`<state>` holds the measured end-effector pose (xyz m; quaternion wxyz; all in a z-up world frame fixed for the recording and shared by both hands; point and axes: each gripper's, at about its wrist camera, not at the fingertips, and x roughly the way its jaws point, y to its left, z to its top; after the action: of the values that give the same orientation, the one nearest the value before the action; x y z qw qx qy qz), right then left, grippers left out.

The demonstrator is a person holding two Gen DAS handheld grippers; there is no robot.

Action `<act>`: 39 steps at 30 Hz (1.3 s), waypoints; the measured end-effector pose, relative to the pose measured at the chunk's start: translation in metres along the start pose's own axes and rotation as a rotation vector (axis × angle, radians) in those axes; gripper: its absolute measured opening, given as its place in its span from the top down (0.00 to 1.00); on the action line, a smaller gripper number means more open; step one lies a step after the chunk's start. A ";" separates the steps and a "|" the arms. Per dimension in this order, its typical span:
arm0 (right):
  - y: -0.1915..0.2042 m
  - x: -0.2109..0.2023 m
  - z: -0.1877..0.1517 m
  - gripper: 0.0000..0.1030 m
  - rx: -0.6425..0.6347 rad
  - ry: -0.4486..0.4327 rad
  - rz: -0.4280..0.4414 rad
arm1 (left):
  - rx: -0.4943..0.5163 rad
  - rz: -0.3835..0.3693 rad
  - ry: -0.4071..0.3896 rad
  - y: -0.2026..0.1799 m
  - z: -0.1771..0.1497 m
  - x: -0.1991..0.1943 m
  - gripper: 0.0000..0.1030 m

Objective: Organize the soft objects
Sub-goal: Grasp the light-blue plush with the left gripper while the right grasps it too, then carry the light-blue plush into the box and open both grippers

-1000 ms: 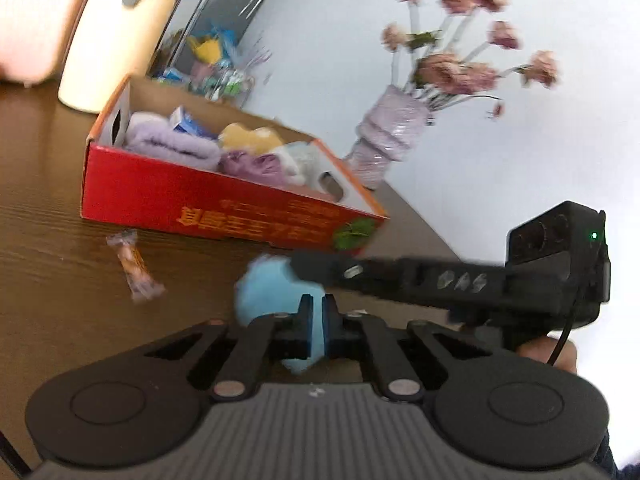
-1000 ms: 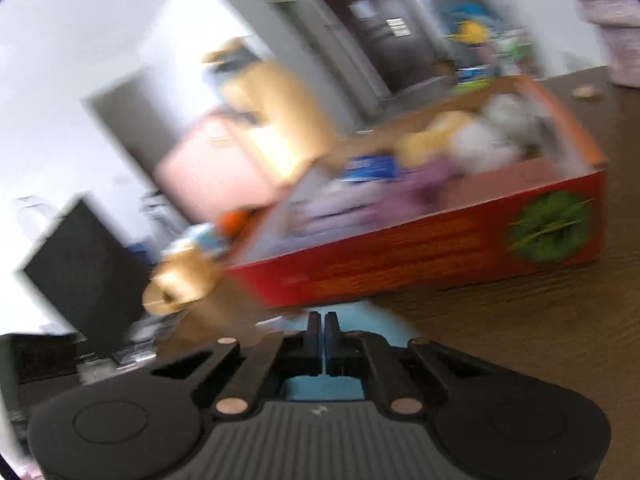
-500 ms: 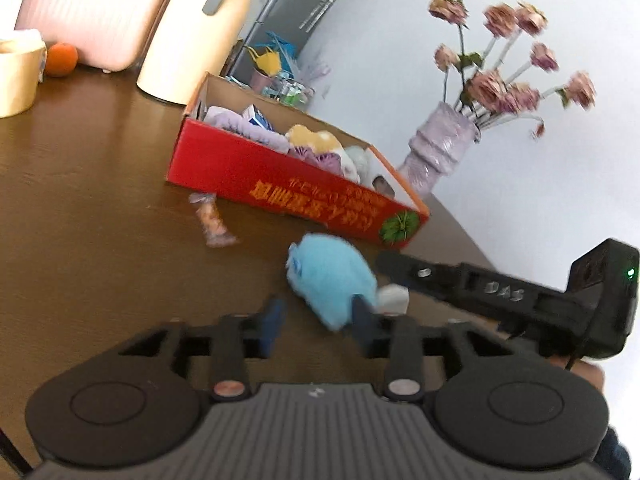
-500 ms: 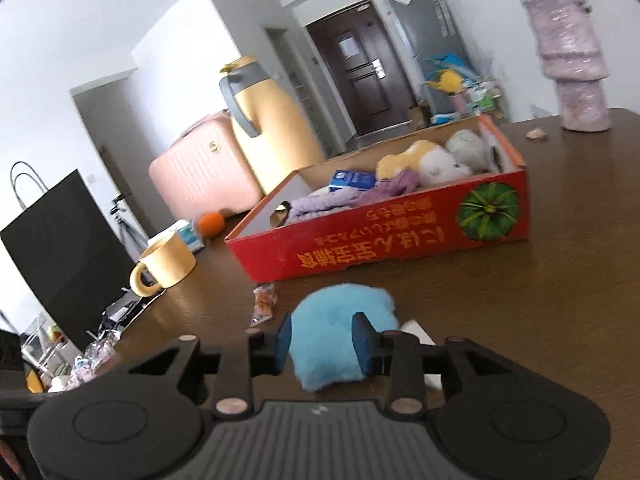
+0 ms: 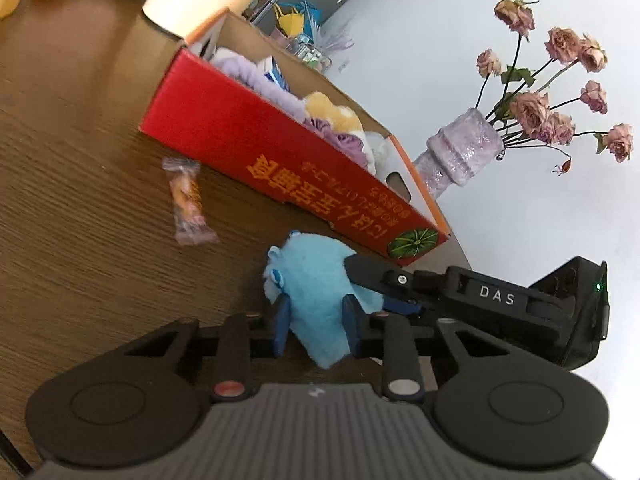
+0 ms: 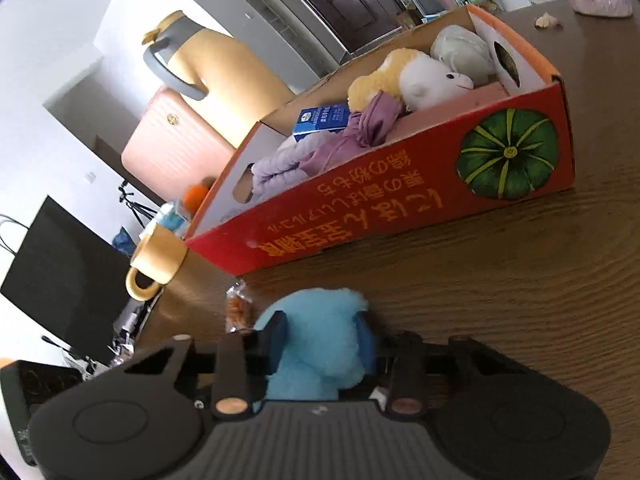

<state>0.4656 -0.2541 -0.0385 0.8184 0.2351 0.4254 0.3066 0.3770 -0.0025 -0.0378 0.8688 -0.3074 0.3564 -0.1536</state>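
A light blue plush toy (image 5: 314, 286) sits between the pads of both grippers, in front of the red cardboard box (image 5: 256, 148). My left gripper (image 5: 316, 320) has its pads pressed on the toy's sides. My right gripper (image 6: 322, 334) also grips the blue plush toy (image 6: 320, 332), and its fingers (image 5: 372, 276) reach in from the right in the left wrist view. The red box (image 6: 400, 208) holds purple cloths (image 6: 340, 144), a yellow and white plush (image 6: 408, 76) and a blue packet (image 6: 320, 118).
A wrapped snack (image 5: 188, 200) lies on the brown wooden table (image 5: 72, 208) left of the toy. A purple vase with dried roses (image 5: 460, 156) stands behind the box. A yellow mug (image 6: 158, 260), a yellow jug (image 6: 212, 68) and a pink case (image 6: 172, 148) stand further back.
Both grippers went from shut and empty to open around the blue toy, then closed onto it. Both views have tilted and moved closer to the red box.
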 end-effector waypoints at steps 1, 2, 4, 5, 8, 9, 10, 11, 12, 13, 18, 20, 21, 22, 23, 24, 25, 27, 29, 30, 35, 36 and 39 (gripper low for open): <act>0.003 -0.001 -0.001 0.70 -0.001 -0.006 0.002 | 0.010 -0.008 -0.011 -0.001 -0.001 -0.008 0.73; 0.008 -0.005 -0.005 0.71 -0.012 -0.020 0.009 | 0.016 -0.020 -0.021 -0.003 -0.003 -0.018 0.73; 0.024 -0.017 -0.012 0.71 -0.051 -0.052 0.021 | 0.029 -0.047 -0.046 -0.005 -0.008 -0.040 0.73; 0.033 -0.026 -0.019 0.72 -0.067 -0.073 0.032 | 0.038 -0.059 -0.057 -0.007 -0.012 -0.052 0.73; 0.057 -0.056 -0.045 0.74 -0.100 -0.134 0.073 | 0.063 -0.082 -0.072 -0.011 -0.029 -0.089 0.73; 0.063 -0.064 -0.056 0.74 -0.103 -0.152 0.082 | 0.082 -0.073 -0.068 -0.013 -0.036 -0.099 0.73; 0.070 -0.071 -0.069 0.74 -0.105 -0.166 0.085 | 0.109 -0.056 -0.064 -0.014 -0.045 -0.108 0.73; 0.075 -0.077 -0.084 0.75 -0.104 -0.174 0.086 | 0.127 -0.041 -0.057 -0.014 -0.052 -0.114 0.73; 0.077 -0.083 -0.100 0.75 -0.096 -0.175 0.089 | 0.126 -0.027 -0.034 -0.011 -0.061 -0.118 0.73; 0.079 -0.086 -0.117 0.75 -0.083 -0.171 0.085 | 0.115 -0.019 -0.012 -0.008 -0.067 -0.121 0.73; 0.085 -0.087 -0.171 0.74 -0.072 -0.153 -0.003 | 0.138 0.038 0.032 -0.003 -0.091 -0.120 0.73; 0.089 -0.089 -0.180 0.71 -0.093 -0.163 -0.050 | 0.150 0.041 0.027 -0.004 -0.094 -0.121 0.72; 0.090 -0.091 -0.183 0.70 -0.100 -0.168 -0.066 | 0.163 0.052 0.025 -0.005 -0.095 -0.120 0.72; 0.091 -0.094 -0.184 0.65 -0.118 -0.169 -0.083 | 0.178 0.056 0.023 -0.006 -0.097 -0.119 0.72; 0.091 -0.097 -0.186 0.60 -0.138 -0.179 -0.111 | 0.182 0.055 0.021 -0.007 -0.097 -0.118 0.72; 0.091 -0.098 -0.189 0.60 -0.148 -0.193 -0.133 | 0.182 0.053 0.022 -0.006 -0.100 -0.119 0.72; 0.090 -0.100 -0.190 0.61 -0.148 -0.200 -0.149 | 0.179 0.055 0.020 -0.006 -0.100 -0.119 0.71; 0.084 -0.101 -0.188 0.62 -0.123 -0.199 -0.132 | 0.168 0.056 0.016 -0.005 -0.100 -0.121 0.68; 0.079 -0.098 -0.186 0.62 -0.091 -0.186 -0.112 | 0.164 0.047 0.008 -0.005 -0.097 -0.123 0.63; 0.078 -0.096 -0.185 0.62 -0.079 -0.188 -0.101 | 0.163 0.044 0.001 -0.005 -0.096 -0.124 0.63; 0.073 -0.084 -0.183 0.63 -0.040 -0.182 -0.048 | 0.152 0.007 0.042 -0.002 -0.093 -0.115 0.81; 0.072 -0.082 -0.182 0.65 -0.033 -0.182 -0.040 | 0.149 0.008 0.037 -0.002 -0.092 -0.114 0.81; 0.071 -0.080 -0.182 0.73 -0.032 -0.201 -0.043 | 0.148 -0.008 0.020 -0.002 -0.087 -0.115 0.81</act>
<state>0.2554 -0.2379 -0.0441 0.8671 0.2424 0.3409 0.2705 0.2348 0.0147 -0.0243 0.8850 -0.2420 0.3515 -0.1863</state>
